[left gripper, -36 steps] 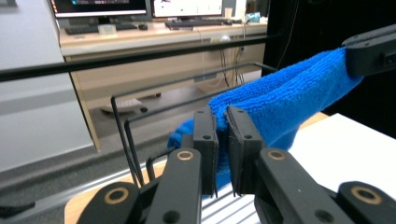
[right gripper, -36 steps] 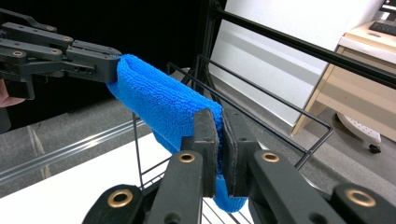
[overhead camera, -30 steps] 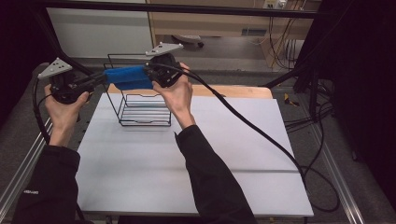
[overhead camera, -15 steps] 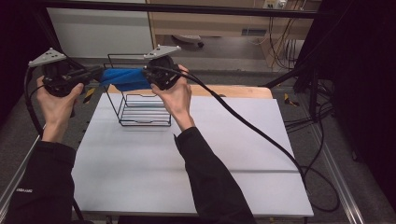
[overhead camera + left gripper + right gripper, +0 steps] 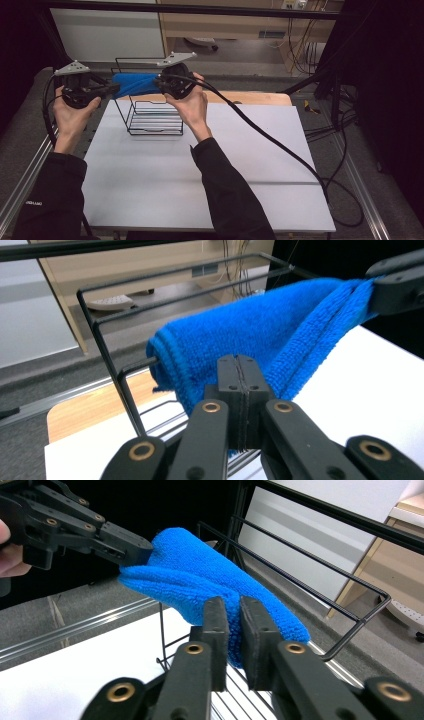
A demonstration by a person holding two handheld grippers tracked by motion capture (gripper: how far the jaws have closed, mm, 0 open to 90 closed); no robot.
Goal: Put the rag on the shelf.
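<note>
Clearly the near part of the white table [image 5: 210,190] is bare, with both sleeves crossing it toward the far left. Farther back, the left gripper [image 5: 111,90] has its jaws pressed together on one end of the blue towel [image 5: 136,84], and the right gripper [image 5: 161,84] pinches the other end with a fold of cloth between its jaws. Stretched between them, the towel hangs over the top bars of the black wire rack [image 5: 150,120], which stands at the far left of the table. The likely trouble is snagging: the cloth sits bunched against a rack bar, so a sideways pull could tip the light rack or drag a corner out of one pinch.
</note>
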